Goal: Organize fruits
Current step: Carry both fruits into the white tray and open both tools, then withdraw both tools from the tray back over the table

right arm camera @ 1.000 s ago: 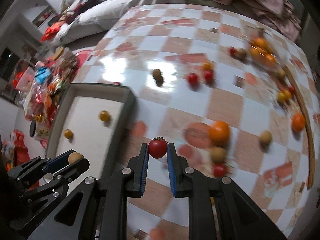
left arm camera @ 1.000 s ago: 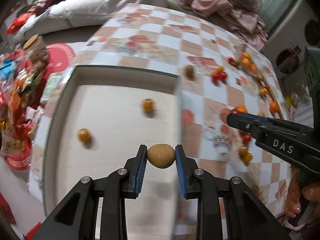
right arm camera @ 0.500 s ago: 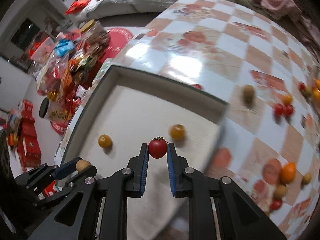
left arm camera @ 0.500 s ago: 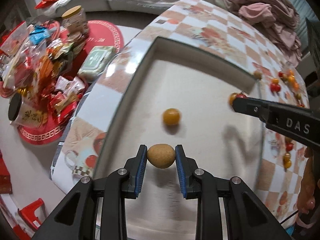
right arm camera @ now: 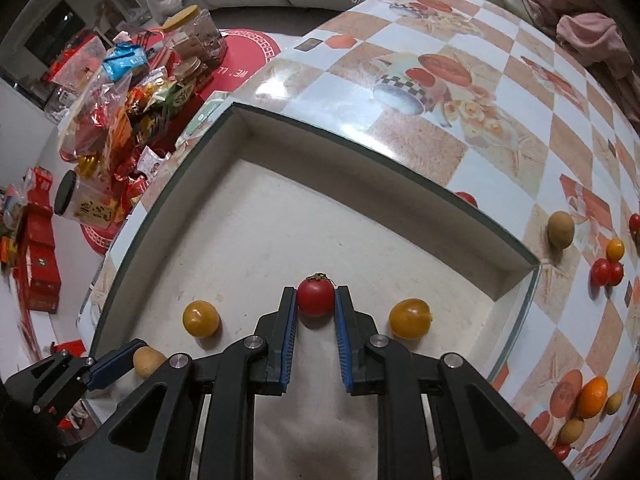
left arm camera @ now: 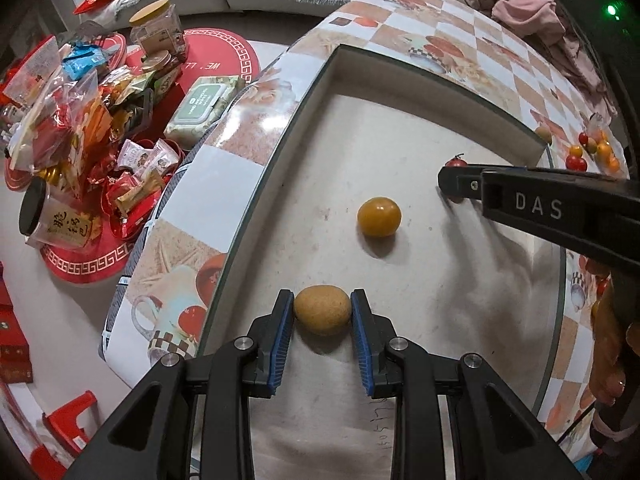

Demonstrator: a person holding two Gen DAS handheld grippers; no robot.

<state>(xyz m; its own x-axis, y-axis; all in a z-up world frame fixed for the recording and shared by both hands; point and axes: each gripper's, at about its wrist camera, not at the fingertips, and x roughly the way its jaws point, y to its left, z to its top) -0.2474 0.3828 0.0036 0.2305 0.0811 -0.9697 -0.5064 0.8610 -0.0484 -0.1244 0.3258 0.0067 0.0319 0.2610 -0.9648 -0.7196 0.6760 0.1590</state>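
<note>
Jaws of the left gripper clamped on a brown longan; jaws of the right gripper clamped on a cherry tomato. Both fruits now hang low inside the tray, where a second ago they were over the checkered surface or the tray's edge. Release looks imminent. Two yellow tomatoes lie either side of the right gripper, nearer than before. Beyond the rim, loose fruit waits unsorted.
</note>
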